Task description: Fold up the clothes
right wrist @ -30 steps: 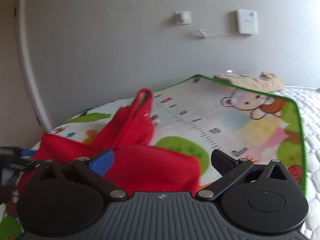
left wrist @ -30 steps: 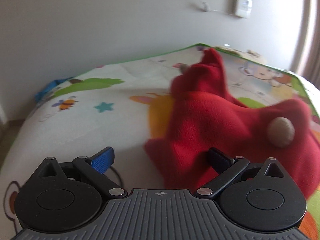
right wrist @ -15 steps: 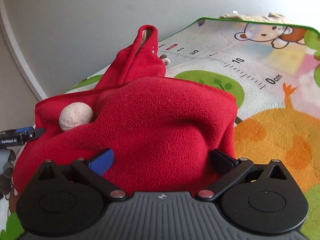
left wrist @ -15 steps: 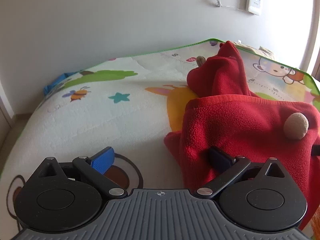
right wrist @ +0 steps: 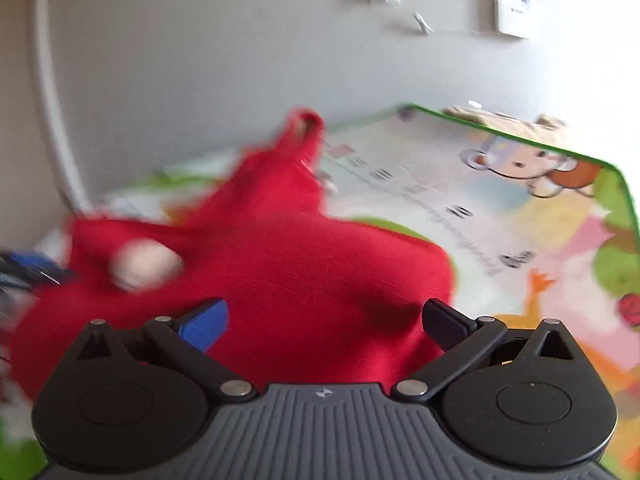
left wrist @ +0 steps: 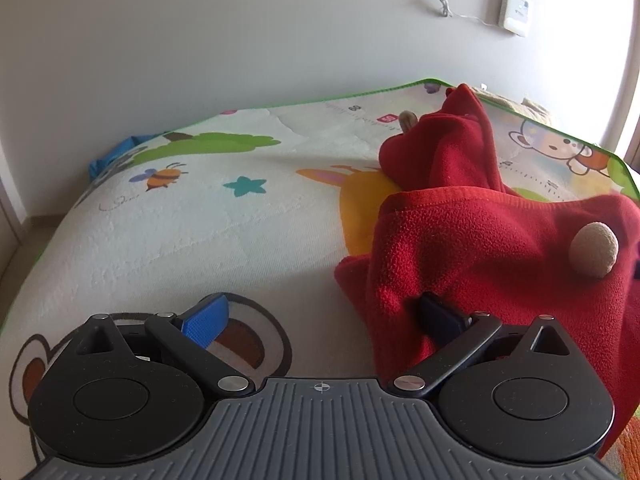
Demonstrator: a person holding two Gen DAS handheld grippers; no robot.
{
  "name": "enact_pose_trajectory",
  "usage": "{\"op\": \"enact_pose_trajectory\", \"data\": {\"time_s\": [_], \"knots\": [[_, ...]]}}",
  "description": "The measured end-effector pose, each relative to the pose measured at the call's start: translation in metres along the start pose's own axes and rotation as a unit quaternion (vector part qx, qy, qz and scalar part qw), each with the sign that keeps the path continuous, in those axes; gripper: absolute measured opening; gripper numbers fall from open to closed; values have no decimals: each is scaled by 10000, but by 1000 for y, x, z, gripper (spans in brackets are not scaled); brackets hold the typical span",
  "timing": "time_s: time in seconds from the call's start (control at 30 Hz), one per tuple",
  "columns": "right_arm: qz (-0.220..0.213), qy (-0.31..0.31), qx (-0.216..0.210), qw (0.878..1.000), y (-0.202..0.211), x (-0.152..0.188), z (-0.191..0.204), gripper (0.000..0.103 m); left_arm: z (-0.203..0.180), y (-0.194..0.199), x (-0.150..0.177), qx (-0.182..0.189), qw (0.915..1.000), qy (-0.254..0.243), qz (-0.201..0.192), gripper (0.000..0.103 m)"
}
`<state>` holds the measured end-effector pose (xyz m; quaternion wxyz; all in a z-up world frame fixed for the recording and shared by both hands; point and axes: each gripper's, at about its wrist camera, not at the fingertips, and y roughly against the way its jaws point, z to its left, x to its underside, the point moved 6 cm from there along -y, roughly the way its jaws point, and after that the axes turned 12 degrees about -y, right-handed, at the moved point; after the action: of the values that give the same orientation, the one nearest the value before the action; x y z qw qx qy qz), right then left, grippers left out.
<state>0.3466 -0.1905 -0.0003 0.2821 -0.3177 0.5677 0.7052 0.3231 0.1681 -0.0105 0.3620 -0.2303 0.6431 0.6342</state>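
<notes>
Jaws spread wide on both: left gripper (left wrist: pixel 320 318) has its right finger pushed against the red fleece garment (left wrist: pixel 500 248), nothing clamped; right gripper (right wrist: pixel 324 318) released, fleece (right wrist: pixel 280 272) lying between its fingers. Garment sits bunched at right of left view, on the cartoon play mat (left wrist: pixel 224 216), beige pom-pom (left wrist: pixel 594 250) on top. Versus half a second ago, right view is blurred and pulled back, wall back in the upper frame, so the right gripper is lifting away. Left view barely shifts. Fold looks just laid; likely next fold or smoothing.
</notes>
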Motion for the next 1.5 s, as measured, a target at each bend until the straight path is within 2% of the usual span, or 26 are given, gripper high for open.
{"op": "enact_pose_trajectory", "data": {"time_s": [0.03,0.17,0.33,0.47,0.67,0.93,1.07,1.2,1.23,1.27,1.33,1.43,1.47,1.5], "knots": [[93,27,141,9999,-11,3,-4,103,0,1,0,7,10000,8,-8,103],[218,-629,-55,9978,-18,2,-24,103,3,3,3,37,10000,52,-31,103],[-64,-844,-69,9964,-4,-7,-38,103,8,1,8,132,9997,224,-18,103],[5,-1002,-123,9949,-16,-11,-48,103,6,2,7,89,9998,203,-6,103],[356,-1638,-599,9840,-21,1,-59,103,6,7,7,90,9997,224,-19,103],[234,-1657,-715,9833,-16,1,-59,103,-5,26,3,380,9984,225,-341,102],[93,-1859,-1013,9773,-6,-3,-66,103,-10,26,3,541,9974,316,-363,102],[-97,-2386,-1400,9609,7,-11,-87,102,-13,27,5,745,9955,447,-380,102],[-116,-2500,-1502,9565,8,-13,-91,98,-13,27,5,783,9951,456,-387,102],[-103,-2555,-1593,9535,8,-14,-94,89,-14,26,5,817,9948,474,-393,102],[-22,-2560,-1735,9510,4,-16,-94,82,-16,24,5,923,9934,546,-400,102],[200,-2403,-1695,9556,-7,-8,-84,82,-21,15,5,1172,9898,733,-347,101],[329,-2357,-1754,9553,-12,-4,-78,79,-25,13,3,1196,9894,747,-347,101],[434,-2320,-1861,9538,-14,-1,-70,75,-28,10,0,1216,9891,757,-349,89]]}}
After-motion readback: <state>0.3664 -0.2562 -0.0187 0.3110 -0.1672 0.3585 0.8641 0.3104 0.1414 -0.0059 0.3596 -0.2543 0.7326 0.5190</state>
